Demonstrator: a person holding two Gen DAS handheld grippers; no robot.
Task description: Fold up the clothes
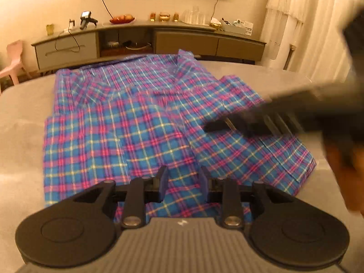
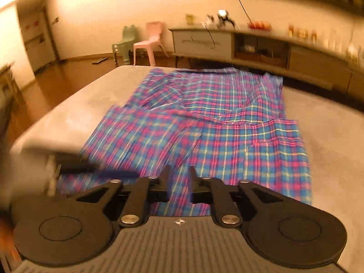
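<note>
A blue and pink plaid shirt (image 1: 127, 118) (image 2: 227, 113) lies spread on the grey table (image 1: 20, 118) (image 2: 68, 109), with one side flap folded over the middle. My left gripper (image 1: 183, 179) hovers over the shirt's near hem, its jaws a little apart, and no cloth is pinched between them. My right gripper (image 2: 180, 179) also stands slightly open above the near hem, with plaid showing through the gap. In the left wrist view the right gripper (image 1: 218, 125) is a dark blur reaching in over the shirt's right part. The left gripper (image 2: 91, 168) appears blurred at the lower left of the right wrist view.
A long grey sideboard (image 1: 182, 36) (image 2: 261, 45) with small items on top stands beyond the table's far edge. A pink chair (image 1: 13, 61) (image 2: 150, 41) and a green chair (image 2: 125, 41) stand on the wooden floor. White curtains (image 1: 291, 22) hang at the right.
</note>
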